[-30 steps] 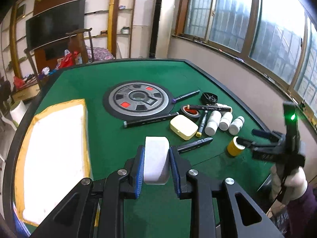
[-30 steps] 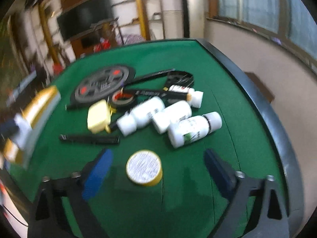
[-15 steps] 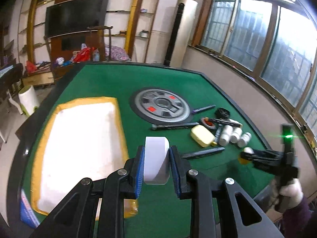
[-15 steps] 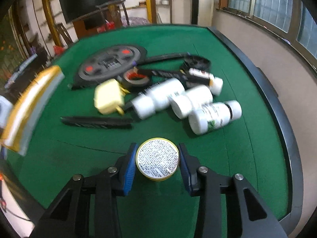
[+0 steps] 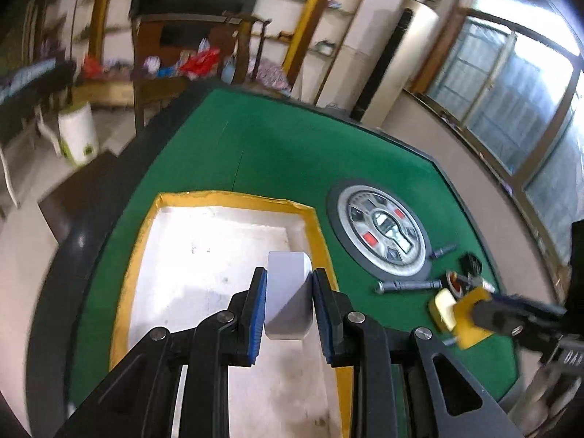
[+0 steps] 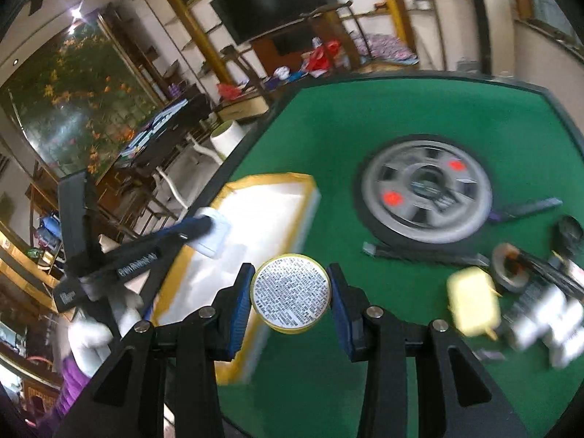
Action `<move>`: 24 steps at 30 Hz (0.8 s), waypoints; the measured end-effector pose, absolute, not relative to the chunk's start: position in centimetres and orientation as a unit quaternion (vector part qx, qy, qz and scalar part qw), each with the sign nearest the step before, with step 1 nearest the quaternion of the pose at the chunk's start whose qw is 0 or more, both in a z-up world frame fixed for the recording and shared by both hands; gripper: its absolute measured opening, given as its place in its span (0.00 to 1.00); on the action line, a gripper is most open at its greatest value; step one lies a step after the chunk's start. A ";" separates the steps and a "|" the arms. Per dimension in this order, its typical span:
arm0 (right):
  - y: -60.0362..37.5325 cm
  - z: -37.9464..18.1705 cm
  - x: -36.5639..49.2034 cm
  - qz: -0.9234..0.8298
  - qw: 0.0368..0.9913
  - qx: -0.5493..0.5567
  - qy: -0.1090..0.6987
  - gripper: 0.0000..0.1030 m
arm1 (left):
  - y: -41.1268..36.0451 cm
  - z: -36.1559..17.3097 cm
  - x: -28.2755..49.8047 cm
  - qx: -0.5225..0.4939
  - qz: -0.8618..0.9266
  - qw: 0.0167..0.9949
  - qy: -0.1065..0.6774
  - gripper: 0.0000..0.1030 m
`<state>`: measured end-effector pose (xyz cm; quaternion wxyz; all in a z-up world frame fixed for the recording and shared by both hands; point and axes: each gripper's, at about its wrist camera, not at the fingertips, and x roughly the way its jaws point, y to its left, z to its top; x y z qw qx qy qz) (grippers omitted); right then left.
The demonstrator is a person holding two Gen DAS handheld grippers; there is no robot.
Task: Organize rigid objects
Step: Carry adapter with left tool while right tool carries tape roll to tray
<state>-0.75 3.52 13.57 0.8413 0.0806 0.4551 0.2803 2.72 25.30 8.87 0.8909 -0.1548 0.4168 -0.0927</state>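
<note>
My left gripper [image 5: 288, 304] is shut on a white block [image 5: 288, 295] and holds it over the white tray with a yellow rim [image 5: 204, 241]. My right gripper [image 6: 290, 297] is shut on a round yellow tin [image 6: 291, 294] with a printed label, held above the green table [image 6: 419, 109] beside the tray's near corner [image 6: 270, 186]. The right gripper with the yellow tin [image 5: 471, 314] also shows at the right of the left wrist view. The left gripper with the white block [image 6: 213, 231] shows over the tray in the right wrist view.
A round grey weight plate [image 6: 425, 191] lies mid-table. To its right lie black pens [image 6: 419, 253], a pale yellow box [image 6: 472, 301], a tape roll [image 6: 511, 266] and white bottles [image 6: 547, 321], blurred. The table's dark edge [image 5: 91, 211] runs left of the tray.
My left gripper has swung left with the white block to above the tray. My right gripper closed on the yellow tin, lifted it and carried it left toward the tray.
</note>
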 end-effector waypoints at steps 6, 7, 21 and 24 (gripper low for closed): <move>10.6 10.1 6.5 0.259 0.823 0.086 0.497 0.38 | 27.0 5.8 7.2 -0.193 -0.073 0.872 0.443 0.24; 11.6 9.3 7.5 0.252 0.822 0.084 0.503 0.38 | 27.3 5.2 7.7 -0.202 -0.074 0.867 0.449 0.24; 14.4 5.9 11.0 0.225 0.833 0.041 0.505 0.38 | 28.5 2.8 9.8 -0.259 -0.069 0.852 0.451 0.36; 14.1 6.0 11.0 0.222 0.836 0.052 0.499 0.50 | 29.1 3.3 9.4 -0.270 -0.064 0.852 0.444 0.45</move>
